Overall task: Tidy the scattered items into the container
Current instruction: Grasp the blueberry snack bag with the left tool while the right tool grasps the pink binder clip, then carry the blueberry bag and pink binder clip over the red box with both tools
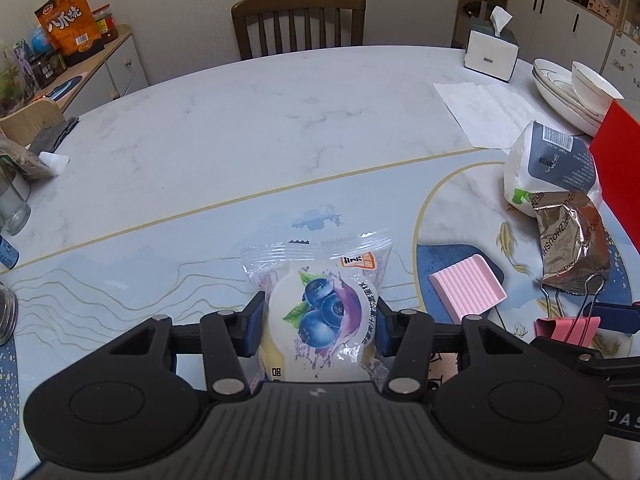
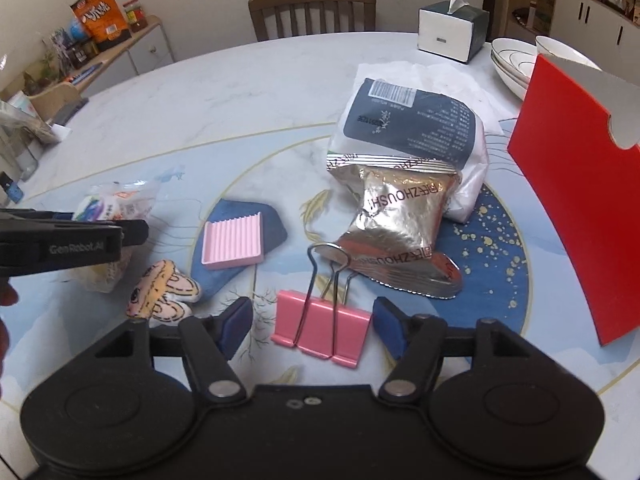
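Observation:
My left gripper (image 1: 318,320) is shut on a clear snack packet with a blueberry picture (image 1: 320,304), held over the table; the packet also shows in the right wrist view (image 2: 112,208). My right gripper (image 2: 312,326) is open, its blue pads on either side of a pink binder clip (image 2: 324,328) that lies on the table. The red container (image 2: 576,200) stands at the right. A gold foil packet (image 2: 400,232), a white and dark blue pack (image 2: 412,132), a pink ridged tray (image 2: 234,240) and a small plush toy (image 2: 164,292) lie scattered.
A tissue box (image 2: 452,28), stacked white bowls (image 2: 516,60) and a paper sheet (image 1: 484,112) sit at the far right. A wooden chair (image 1: 298,20) stands behind the table. Glass jars (image 1: 12,208) stand at the left edge.

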The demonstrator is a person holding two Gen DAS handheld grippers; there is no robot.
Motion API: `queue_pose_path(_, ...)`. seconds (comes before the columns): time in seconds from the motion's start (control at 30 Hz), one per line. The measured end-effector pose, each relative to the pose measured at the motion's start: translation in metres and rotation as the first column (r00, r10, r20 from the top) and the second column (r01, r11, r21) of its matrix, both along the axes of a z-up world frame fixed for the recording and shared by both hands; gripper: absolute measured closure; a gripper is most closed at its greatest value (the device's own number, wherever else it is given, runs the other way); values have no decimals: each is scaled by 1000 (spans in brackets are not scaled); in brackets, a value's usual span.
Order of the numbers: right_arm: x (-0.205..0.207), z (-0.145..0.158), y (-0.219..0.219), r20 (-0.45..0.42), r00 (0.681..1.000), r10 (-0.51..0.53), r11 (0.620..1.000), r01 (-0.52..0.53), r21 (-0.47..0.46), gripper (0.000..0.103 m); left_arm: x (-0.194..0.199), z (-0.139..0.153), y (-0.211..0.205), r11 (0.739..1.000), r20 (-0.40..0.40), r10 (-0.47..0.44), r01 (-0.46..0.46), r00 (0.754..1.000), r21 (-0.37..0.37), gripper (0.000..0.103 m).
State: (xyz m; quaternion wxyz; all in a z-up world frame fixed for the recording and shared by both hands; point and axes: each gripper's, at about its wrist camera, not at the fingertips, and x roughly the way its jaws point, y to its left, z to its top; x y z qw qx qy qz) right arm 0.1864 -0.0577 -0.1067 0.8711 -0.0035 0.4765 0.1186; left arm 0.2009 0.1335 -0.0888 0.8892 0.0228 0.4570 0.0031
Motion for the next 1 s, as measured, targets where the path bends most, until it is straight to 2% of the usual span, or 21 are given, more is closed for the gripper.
queue_pose_path(0.13, 1, -4, 1, -14, 1000, -26, 999, 26, -27, 49, -1, 2, -2, 1000, 4, -3, 3, 1000, 0, 53)
queue_pose_path(0.53, -13, 8, -5, 17, 999, 48, 998, -48, -41, 50, -11, 12, -12, 1000, -6, -19, 19, 1000, 6, 53)
queue_pose_path(1.0, -25, 40, -42, 39, 997, 62, 998, -63, 23, 50, -35, 32, -46, 998, -11, -63, 63, 998, 4, 53)
